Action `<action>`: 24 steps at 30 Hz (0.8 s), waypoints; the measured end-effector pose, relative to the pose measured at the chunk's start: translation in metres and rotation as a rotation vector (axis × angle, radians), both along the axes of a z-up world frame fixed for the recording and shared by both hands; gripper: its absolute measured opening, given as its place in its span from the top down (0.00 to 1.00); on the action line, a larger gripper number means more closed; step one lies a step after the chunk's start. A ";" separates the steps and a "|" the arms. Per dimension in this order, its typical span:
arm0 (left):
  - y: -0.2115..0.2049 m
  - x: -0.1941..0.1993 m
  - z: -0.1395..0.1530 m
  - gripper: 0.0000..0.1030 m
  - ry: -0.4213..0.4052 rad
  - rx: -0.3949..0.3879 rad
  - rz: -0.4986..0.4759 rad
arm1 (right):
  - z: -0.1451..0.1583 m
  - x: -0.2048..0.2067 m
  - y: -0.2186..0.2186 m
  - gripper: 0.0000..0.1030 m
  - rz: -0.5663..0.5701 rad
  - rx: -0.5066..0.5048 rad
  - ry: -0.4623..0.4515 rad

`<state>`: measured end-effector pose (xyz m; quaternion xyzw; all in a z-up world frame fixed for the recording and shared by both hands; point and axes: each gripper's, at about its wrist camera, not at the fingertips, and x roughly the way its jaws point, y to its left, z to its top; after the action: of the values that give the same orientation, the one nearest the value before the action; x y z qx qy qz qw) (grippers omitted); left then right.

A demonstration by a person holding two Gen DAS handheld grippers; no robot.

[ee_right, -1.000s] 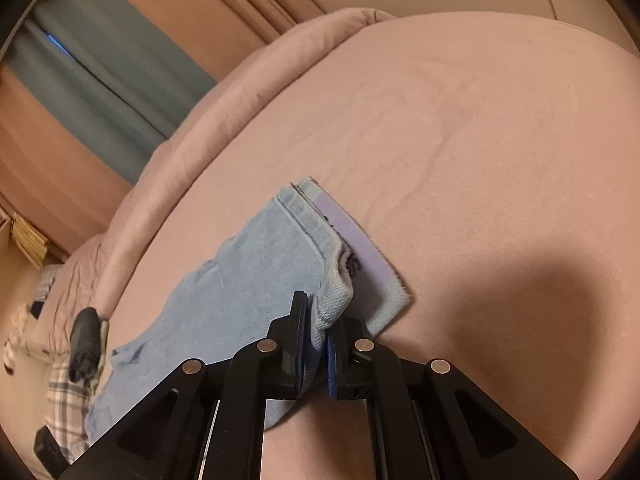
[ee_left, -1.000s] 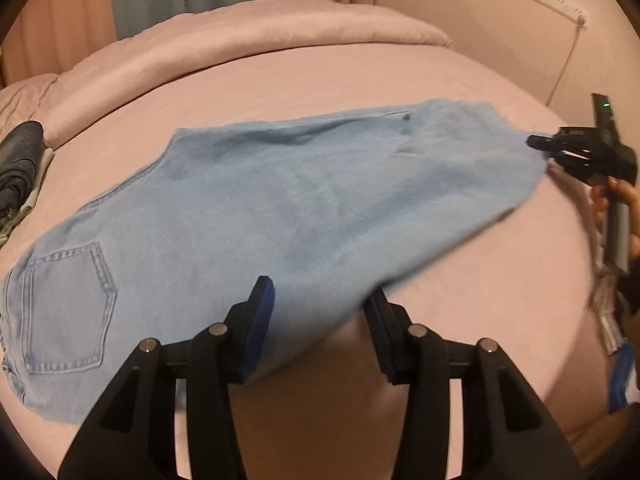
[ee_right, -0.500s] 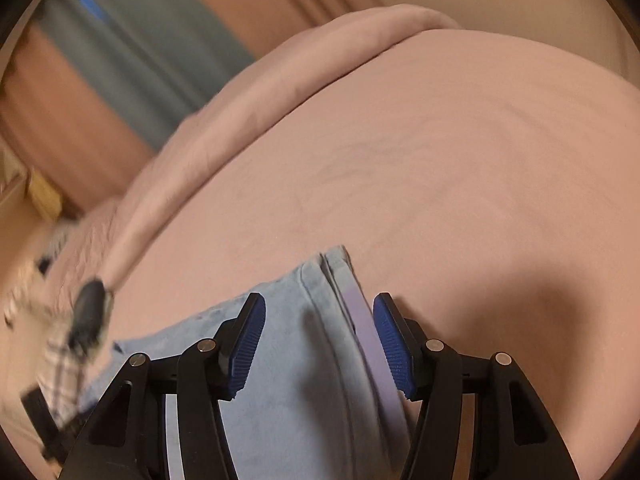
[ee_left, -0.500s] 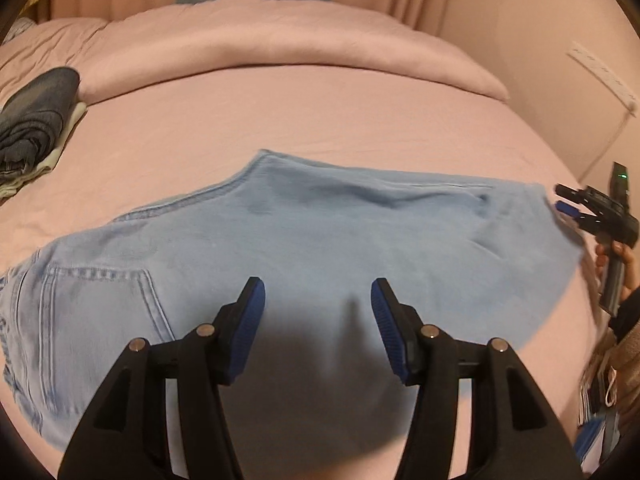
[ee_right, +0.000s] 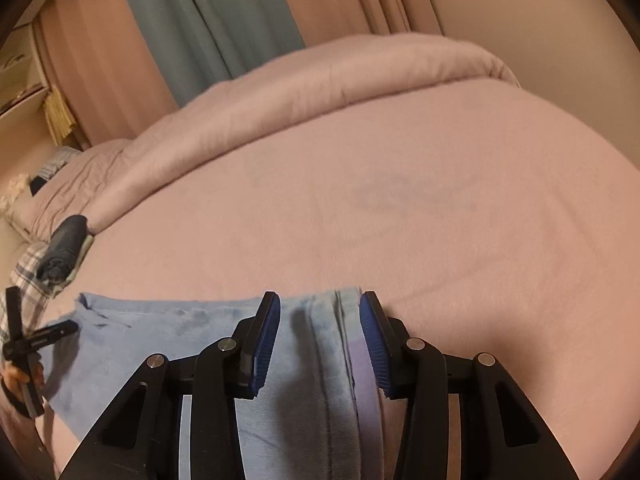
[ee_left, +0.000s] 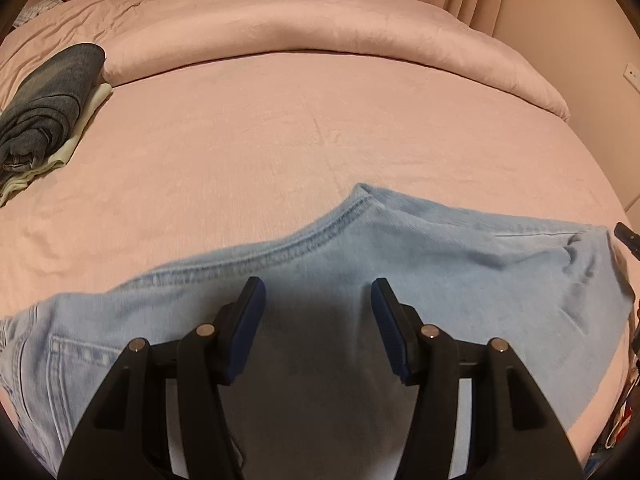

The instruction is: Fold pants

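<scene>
- Light blue pants (ee_left: pixel 400 264) lie flat on the pink bed sheet (ee_left: pixel 280 120), near its front edge, stretched left to right across the lower part of both wrist views
- Left gripper (ee_left: pixel 318 316): jaws spread wide, nothing between the blue pads; it hovers over the middle of the pants and casts a dark shadow on the denim
- Back pocket (ee_left: pixel 80 364) visible at lower left of the left wrist view; curved stitched seam (ee_left: pixel 320 232) rises to a point above the gripper
- Right gripper (ee_right: pixel 320 336): jaws released, apart, over the hem end of the pants (ee_right: pixel 312 360); a paler lilac strip (ee_right: pixel 364 376) shows along that edge
- Whether the pads touch the cloth: cannot tell
- Left gripper also seen at far left of the right wrist view (ee_right: pixel 60 330), held by a hand (ee_right: pixel 16 376)
- Folded dark garment (ee_left: pixel 44 104) on a pale one at the left of the bed, well apart from the pants
- Rolled pink duvet (ee_left: pixel 320 24) along the far side; teal curtain (ee_right: pixel 208 20) behind
</scene>
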<state>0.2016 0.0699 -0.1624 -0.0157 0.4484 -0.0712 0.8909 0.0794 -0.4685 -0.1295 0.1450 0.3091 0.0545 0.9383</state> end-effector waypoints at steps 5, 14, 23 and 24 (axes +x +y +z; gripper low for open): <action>0.000 0.006 0.001 0.46 -0.005 0.000 -0.015 | -0.017 0.023 0.006 0.56 0.061 -0.014 0.092; -0.007 0.019 -0.004 0.45 -0.014 0.046 -0.007 | 0.000 0.012 0.014 0.89 0.080 -0.109 0.013; -0.017 0.036 -0.007 0.42 -0.055 0.059 0.023 | -0.015 0.035 0.015 0.90 -0.019 -0.191 0.107; -0.018 0.038 -0.007 0.42 -0.065 0.064 0.028 | -0.017 0.035 0.016 0.90 -0.032 -0.194 0.106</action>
<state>0.2393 0.0515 -0.1696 0.0089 0.4211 -0.0446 0.9059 0.1142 -0.4529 -0.1469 0.0611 0.3596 0.0015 0.9311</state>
